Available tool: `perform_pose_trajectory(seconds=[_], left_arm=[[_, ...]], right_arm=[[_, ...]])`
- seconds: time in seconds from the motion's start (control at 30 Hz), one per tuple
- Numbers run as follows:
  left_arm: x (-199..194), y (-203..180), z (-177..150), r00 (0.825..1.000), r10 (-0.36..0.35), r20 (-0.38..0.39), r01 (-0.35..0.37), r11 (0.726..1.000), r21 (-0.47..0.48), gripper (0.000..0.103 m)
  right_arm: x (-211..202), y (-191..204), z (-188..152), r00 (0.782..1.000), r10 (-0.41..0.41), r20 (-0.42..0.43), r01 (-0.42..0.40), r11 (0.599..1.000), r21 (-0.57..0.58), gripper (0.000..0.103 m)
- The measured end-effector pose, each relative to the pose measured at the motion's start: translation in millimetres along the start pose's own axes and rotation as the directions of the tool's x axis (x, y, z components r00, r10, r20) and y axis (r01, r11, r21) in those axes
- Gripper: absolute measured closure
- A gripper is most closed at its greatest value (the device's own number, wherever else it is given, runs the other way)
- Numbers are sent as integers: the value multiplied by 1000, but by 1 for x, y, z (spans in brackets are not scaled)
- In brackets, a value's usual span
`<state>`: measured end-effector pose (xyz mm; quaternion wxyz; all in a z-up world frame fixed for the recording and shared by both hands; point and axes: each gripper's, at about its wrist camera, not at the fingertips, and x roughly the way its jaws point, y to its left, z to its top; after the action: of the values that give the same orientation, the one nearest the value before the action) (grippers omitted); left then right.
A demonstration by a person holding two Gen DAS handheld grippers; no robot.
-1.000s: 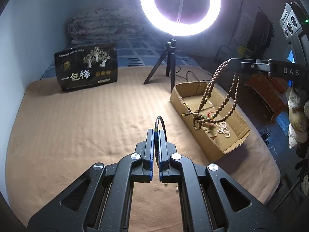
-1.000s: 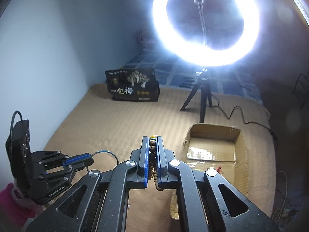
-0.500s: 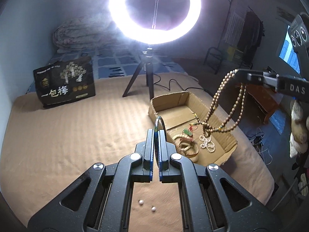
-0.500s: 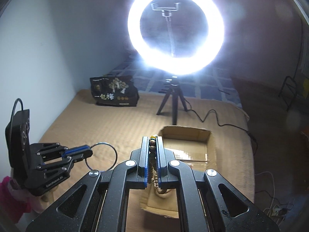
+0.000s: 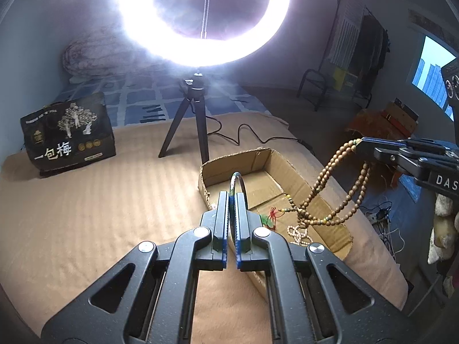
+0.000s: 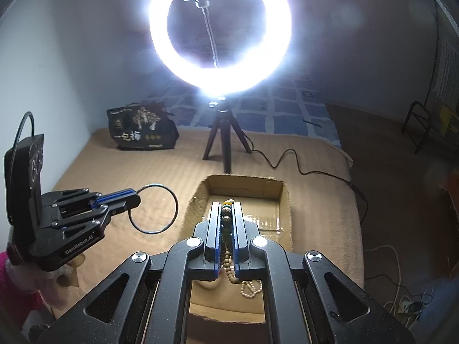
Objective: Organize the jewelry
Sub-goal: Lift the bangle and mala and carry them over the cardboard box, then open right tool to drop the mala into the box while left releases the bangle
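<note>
Holding left: the left gripper (image 5: 231, 200) has its fingers pressed together on a thin silver metal bangle (image 5: 237, 185), which stands upright on edge above the near left wall of the box.
Holding right: the right gripper (image 6: 226, 212) has its fingers pinching a long strand of brown wooden prayer beads (image 5: 330, 192); the loops hang down into the box.
Box: an open shallow brown cardboard box (image 5: 287, 169) sits on the tan ribbed blanket (image 5: 100, 200) that covers the bed, towards its right edge.
Inside the box: a smaller string of pale cream beads (image 5: 298, 233) and a red and green knotted cord (image 5: 271, 216) lie on the box floor, partly hidden by the left gripper.
Behind the box: a bright white ring light on a black tripod (image 5: 190, 126) stands on the blanket, and its black cable (image 5: 243, 134) curls past the far end of the box.
Far left: a black paper bag printed with white trees and Chinese characters (image 5: 67, 136) stands upright near the wall.
Glare: the lamp washes out the wall behind it.
Person: a pink sleeve (image 6: 13, 286) shows beneath the left gripper.
</note>
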<state>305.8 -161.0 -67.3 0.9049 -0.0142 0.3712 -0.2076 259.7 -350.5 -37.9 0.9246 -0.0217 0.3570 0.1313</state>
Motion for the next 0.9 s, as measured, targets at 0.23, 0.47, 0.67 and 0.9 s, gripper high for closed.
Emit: perform_pose_trajectory(seconds=[0.23,0.47,0.67,0.9], left_arm=[[29,-5,2,1000,13,-26,-13,1000,17,102],[51,-7,1,998,20,-52,-19,999,28,102],[66,-9,-3,997,25,-77,-22,999,38,102],[78,-11,-7,995,21,-100,-17,999,45,102]], right_arm=[[16,-18,-6,1000,-18,-21,19,1000,15,98],[35,-32,-14,999,-16,-50,18,999,38,98],[49,-34,-20,997,-10,-77,14,999,43,98],[63,-34,-27,994,5,-108,0,999,45,98]])
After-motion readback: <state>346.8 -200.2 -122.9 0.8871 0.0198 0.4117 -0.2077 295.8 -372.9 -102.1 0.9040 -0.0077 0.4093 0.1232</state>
